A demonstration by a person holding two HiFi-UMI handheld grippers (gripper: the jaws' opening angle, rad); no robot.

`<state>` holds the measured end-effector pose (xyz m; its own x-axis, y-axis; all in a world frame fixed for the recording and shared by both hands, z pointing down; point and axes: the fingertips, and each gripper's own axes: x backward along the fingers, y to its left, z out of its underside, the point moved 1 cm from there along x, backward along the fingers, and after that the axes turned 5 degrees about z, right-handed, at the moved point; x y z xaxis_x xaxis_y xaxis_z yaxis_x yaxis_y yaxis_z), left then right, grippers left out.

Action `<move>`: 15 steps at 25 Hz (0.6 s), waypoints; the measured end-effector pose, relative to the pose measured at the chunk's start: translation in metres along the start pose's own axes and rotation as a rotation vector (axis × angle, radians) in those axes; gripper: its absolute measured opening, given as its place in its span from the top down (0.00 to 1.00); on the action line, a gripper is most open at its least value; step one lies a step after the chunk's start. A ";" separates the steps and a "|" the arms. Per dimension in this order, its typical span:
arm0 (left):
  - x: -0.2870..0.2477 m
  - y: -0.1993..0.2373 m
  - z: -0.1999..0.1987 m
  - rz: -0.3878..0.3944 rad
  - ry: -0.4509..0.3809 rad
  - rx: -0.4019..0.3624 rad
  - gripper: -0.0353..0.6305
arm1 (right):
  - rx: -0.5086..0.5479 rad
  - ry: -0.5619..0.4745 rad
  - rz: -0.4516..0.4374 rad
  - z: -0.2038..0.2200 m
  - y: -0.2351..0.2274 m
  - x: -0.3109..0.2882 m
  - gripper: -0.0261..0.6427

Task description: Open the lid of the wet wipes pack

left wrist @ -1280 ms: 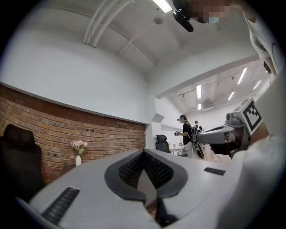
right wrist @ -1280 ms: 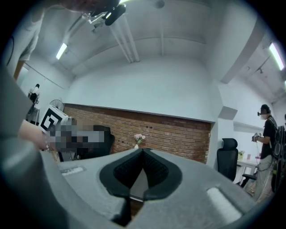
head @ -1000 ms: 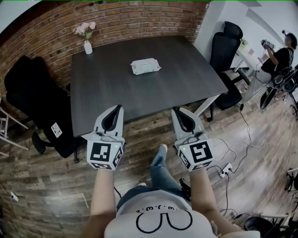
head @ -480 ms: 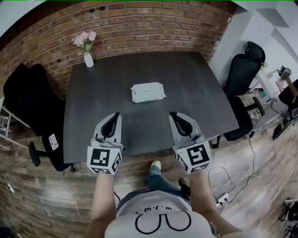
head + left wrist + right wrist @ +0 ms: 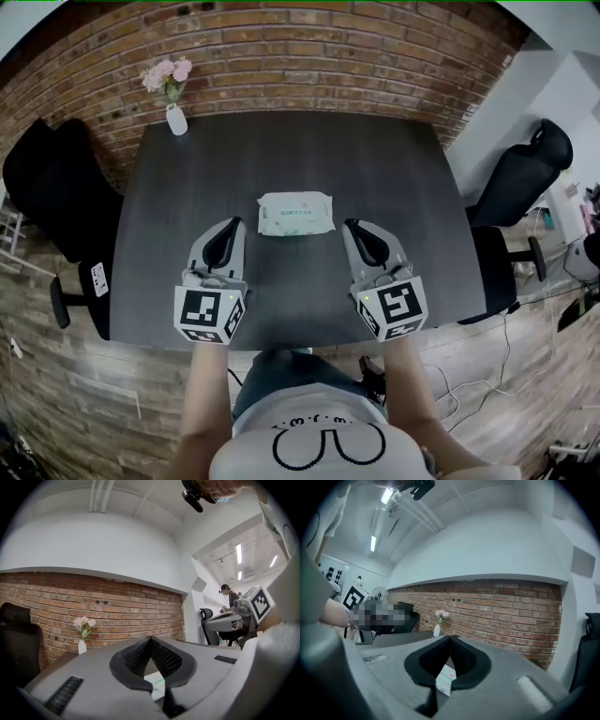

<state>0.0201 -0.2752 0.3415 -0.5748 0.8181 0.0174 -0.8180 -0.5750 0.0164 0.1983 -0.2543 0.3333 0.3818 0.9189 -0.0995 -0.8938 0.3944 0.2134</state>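
The white, flat, soft-plastic wet wipes pack (image 5: 294,214) is lying near the centre of the dark grey rectangular wooden table (image 5: 412,187), with its long side running from 9 to 3 o'clock in the head view. Its lid is lying closed. Pale green print is showing on the top face (the lettering is too small to read).

The grey left gripper (image 5: 232,226) is being held over the near half of the table, at 8 o'clock from the pack and close to it without touching it. Its jaws are resting together, with nothing between them. The grey right gripper (image 5: 354,228) is being held at 4 o'clock from the pack, also close but apart from it. Its jaws are likewise pressed together and empty. In each gripper view, a corner of the pack with green print is showing below the closed tips.

Each gripper is carrying a marker cube (image 5: 208,314) with black-and-white square patterns instead of text.

A small white ceramic vase (image 5: 176,120) with pink flowers (image 5: 166,74) is standing at the far corner of the table, at 10 o'clock from the pack, in front of the red brick wall (image 5: 309,56). Black office chairs (image 5: 56,187) are standing at 9 and 3 o'clock from the table. The left one is bearing a white tag (image 5: 97,278) with unreadable marks.
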 end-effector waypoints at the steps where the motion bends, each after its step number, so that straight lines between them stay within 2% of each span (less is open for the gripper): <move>1: -0.006 0.003 0.003 -0.004 0.006 0.001 0.95 | -0.006 0.003 -0.005 0.003 -0.004 -0.007 0.96; 3: -0.016 0.007 0.008 -0.008 0.017 0.005 0.95 | -0.029 0.008 -0.022 0.009 -0.009 -0.019 0.95; 4: -0.021 0.009 0.010 -0.009 0.024 0.006 0.95 | -0.044 0.012 -0.039 0.012 -0.010 -0.026 0.90; 6: -0.029 0.014 0.015 -0.007 0.040 0.009 0.95 | -0.069 0.028 -0.084 0.018 -0.008 -0.038 0.69; 8: -0.038 0.019 0.021 -0.004 0.054 0.017 0.95 | -0.067 0.046 -0.129 0.025 -0.004 -0.051 0.56; 15: -0.063 0.040 0.037 0.013 0.098 0.040 0.95 | 0.060 0.142 -0.273 0.056 0.010 -0.092 0.54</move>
<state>0.0246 -0.3500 0.3778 -0.5867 0.8058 -0.0804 -0.8098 -0.5839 0.0568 0.1679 -0.3343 0.3993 0.5656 0.7701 -0.2949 -0.7454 0.6304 0.2166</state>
